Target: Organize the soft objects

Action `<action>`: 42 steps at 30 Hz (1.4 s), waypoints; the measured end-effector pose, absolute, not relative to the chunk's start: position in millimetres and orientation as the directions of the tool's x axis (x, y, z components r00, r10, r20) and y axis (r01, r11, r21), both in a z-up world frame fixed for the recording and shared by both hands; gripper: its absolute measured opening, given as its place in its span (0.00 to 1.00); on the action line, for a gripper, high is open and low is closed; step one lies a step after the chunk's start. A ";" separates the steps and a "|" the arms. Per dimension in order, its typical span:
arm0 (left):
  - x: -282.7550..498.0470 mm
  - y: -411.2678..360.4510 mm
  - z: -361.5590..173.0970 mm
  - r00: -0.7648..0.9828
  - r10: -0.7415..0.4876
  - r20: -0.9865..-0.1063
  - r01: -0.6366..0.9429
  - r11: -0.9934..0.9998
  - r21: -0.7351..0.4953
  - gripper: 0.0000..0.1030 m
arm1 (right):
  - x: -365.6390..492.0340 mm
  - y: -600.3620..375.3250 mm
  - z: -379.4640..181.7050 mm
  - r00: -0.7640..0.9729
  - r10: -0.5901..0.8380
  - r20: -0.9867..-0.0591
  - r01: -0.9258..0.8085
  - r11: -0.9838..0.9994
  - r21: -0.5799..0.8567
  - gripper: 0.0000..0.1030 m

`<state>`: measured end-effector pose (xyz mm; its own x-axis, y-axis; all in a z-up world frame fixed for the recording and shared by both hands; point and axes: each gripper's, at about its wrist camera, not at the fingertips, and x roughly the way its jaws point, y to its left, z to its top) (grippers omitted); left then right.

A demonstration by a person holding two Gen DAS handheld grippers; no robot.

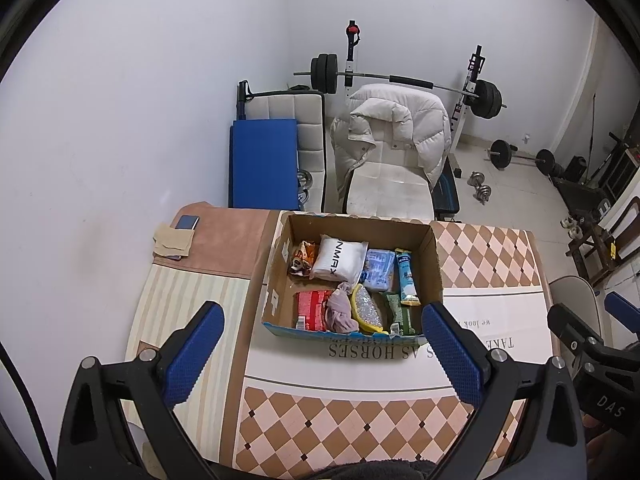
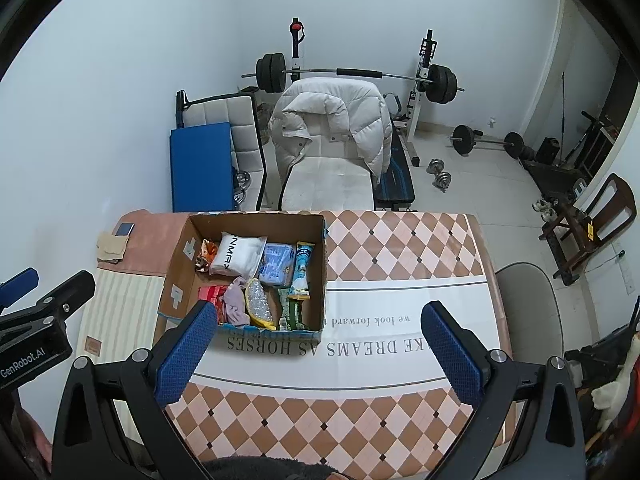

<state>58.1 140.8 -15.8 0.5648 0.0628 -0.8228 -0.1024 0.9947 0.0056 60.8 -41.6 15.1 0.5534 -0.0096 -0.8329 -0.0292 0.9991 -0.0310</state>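
Note:
An open cardboard box [image 1: 434, 256] stands on the table; it also shows in the right wrist view [image 2: 180, 256]. Inside lie a white pouch [image 1: 339, 259], a pale blue pack [image 1: 379, 270], a tall blue-white packet [image 1: 408, 280], a red pack [image 1: 312, 308], a crumpled pink cloth [image 1: 340, 312], a yellow-rimmed glittery piece [image 1: 366, 308] and an orange snack bag [image 1: 302, 258]. My left gripper [image 1: 322, 346] is open and empty above the table in front of the box. My right gripper [image 2: 318, 346] is open and empty, to the right of the box's front.
The table carries a checked cloth [image 2: 400, 248] with printed words. At its far left corner lie a beige cloth [image 1: 172, 240] and a phone [image 1: 188, 223]. Behind stand a chair with a white jacket [image 1: 392, 136], a blue mat [image 1: 264, 160] and a barbell rack [image 1: 400, 80].

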 end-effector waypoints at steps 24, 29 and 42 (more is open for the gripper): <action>54.4 127.5 -10.4 0.565 0.058 -0.823 -0.091 0.996 0.008 0.99 | 58.7 -51.9 19.8 0.564 -0.025 -0.826 -0.007 0.999 -0.035 1.00; 53.5 126.8 -10.1 0.564 0.060 -0.823 -0.094 0.996 0.008 0.99 | 59.1 -53.0 20.4 0.564 -0.028 -0.825 0.000 0.999 -0.034 1.00; 55.9 125.0 -11.6 0.560 0.054 -0.827 -0.069 0.997 0.019 0.99 | 57.8 -56.4 20.8 0.554 -0.037 -0.832 0.019 0.999 -0.032 1.00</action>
